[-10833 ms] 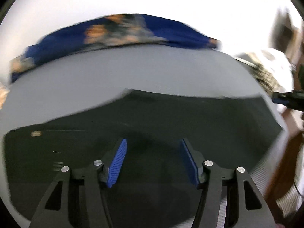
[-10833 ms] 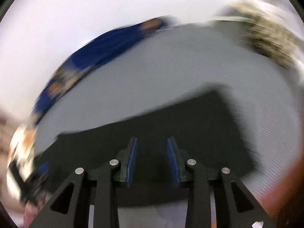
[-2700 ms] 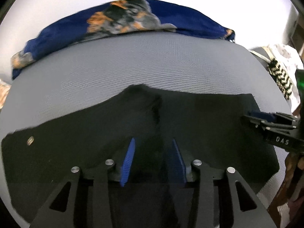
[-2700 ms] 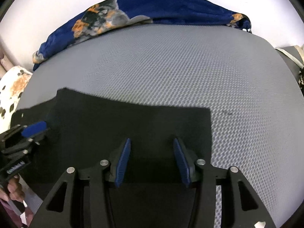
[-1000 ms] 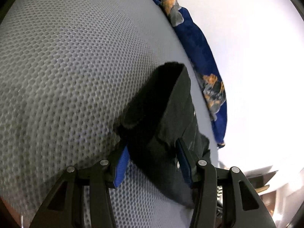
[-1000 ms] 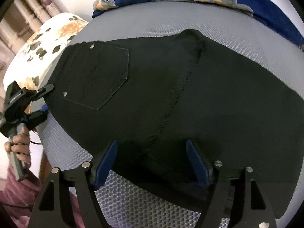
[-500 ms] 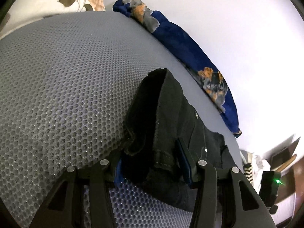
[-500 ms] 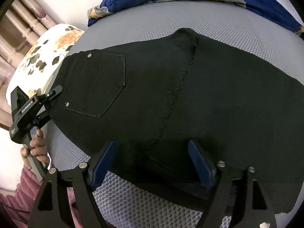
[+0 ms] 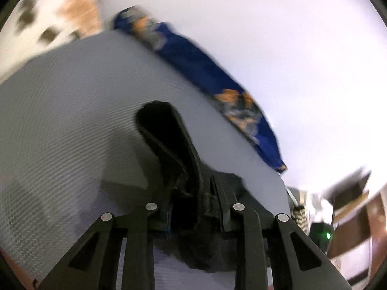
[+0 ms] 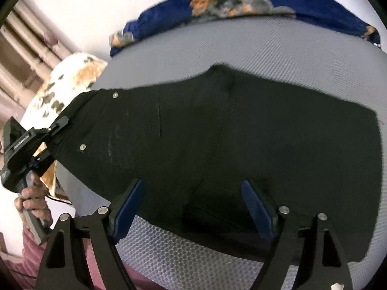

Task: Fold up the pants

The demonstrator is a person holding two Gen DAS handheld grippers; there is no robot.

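Left gripper (image 9: 193,207) is closing on the waistband of the black pants (image 10: 229,140); right gripper (image 10: 193,207) hovers above them, jaws opening, nothing between.

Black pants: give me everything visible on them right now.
The black pants look like dark denim, spread mostly flat on the grey mesh surface, folded so one back pocket with two metal rivets faces up. A seam runs down the middle. The left tool is closing on the bunched waistband end, which is raised off the surface with a belt loop showing. The right tool hangs over the near edge, its jaws opening, with no cloth gripped between them.
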